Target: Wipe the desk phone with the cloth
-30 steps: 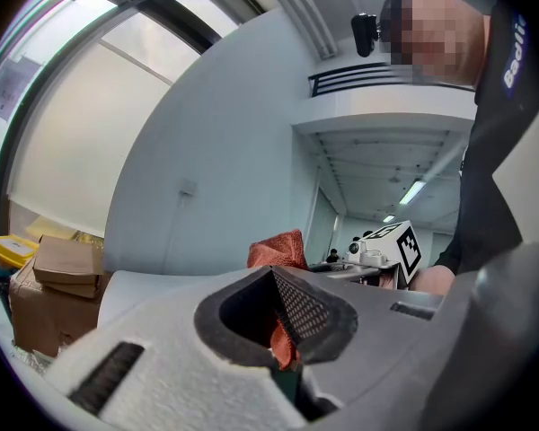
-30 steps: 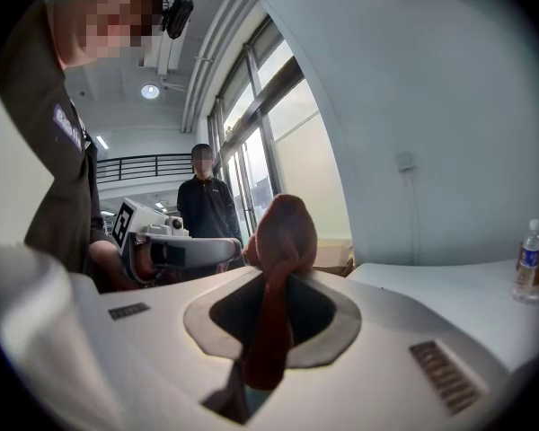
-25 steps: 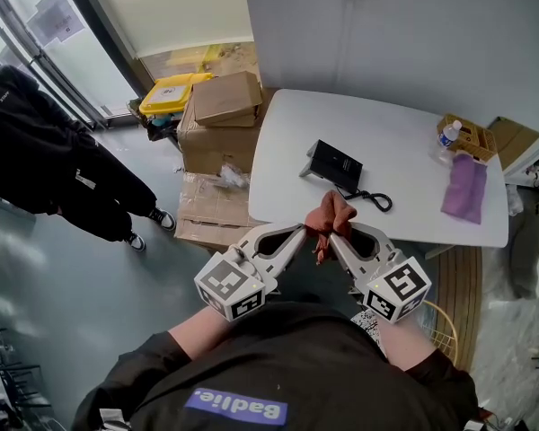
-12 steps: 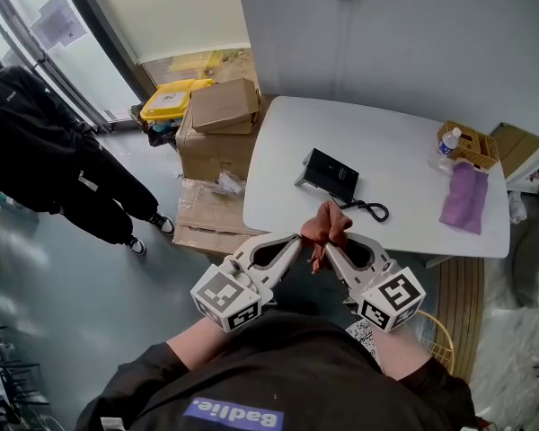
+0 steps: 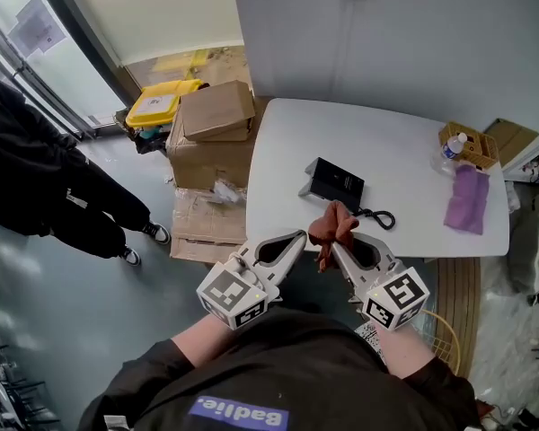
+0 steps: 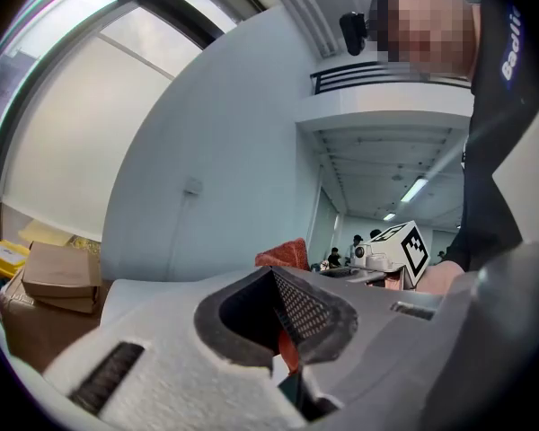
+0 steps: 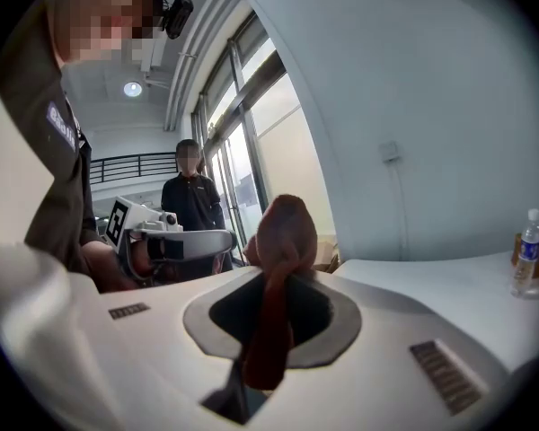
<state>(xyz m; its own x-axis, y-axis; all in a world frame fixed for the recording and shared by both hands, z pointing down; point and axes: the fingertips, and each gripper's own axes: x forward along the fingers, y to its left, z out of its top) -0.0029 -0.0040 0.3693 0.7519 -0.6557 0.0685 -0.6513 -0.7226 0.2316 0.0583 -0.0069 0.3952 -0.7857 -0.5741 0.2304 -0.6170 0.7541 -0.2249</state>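
A black desk phone (image 5: 335, 180) lies on the white table (image 5: 386, 137), its coiled cord (image 5: 378, 216) trailing toward the near edge. A red-brown cloth (image 5: 333, 222) is bunched just in front of that edge. My right gripper (image 5: 334, 242) is shut on it. In the right gripper view the cloth (image 7: 286, 232) runs up between the jaws and bulges past the right gripper's (image 7: 283, 275) tips. My left gripper (image 5: 302, 235) meets the cloth from the left with its jaws shut. In the left gripper view the left gripper (image 6: 271, 275) pinches a bit of the cloth (image 6: 286, 253).
A purple cloth (image 5: 469, 197), a water bottle (image 5: 449, 145) and a small wooden box (image 5: 472, 136) sit at the table's right end. Cardboard boxes (image 5: 216, 115) and a yellow bin (image 5: 158, 106) stand left of the table. A person in black (image 5: 36, 182) stands at far left.
Both grippers stay joined on the cloth, hovering at the table's near edge with little movement. The person in black has drifted left in the head view.
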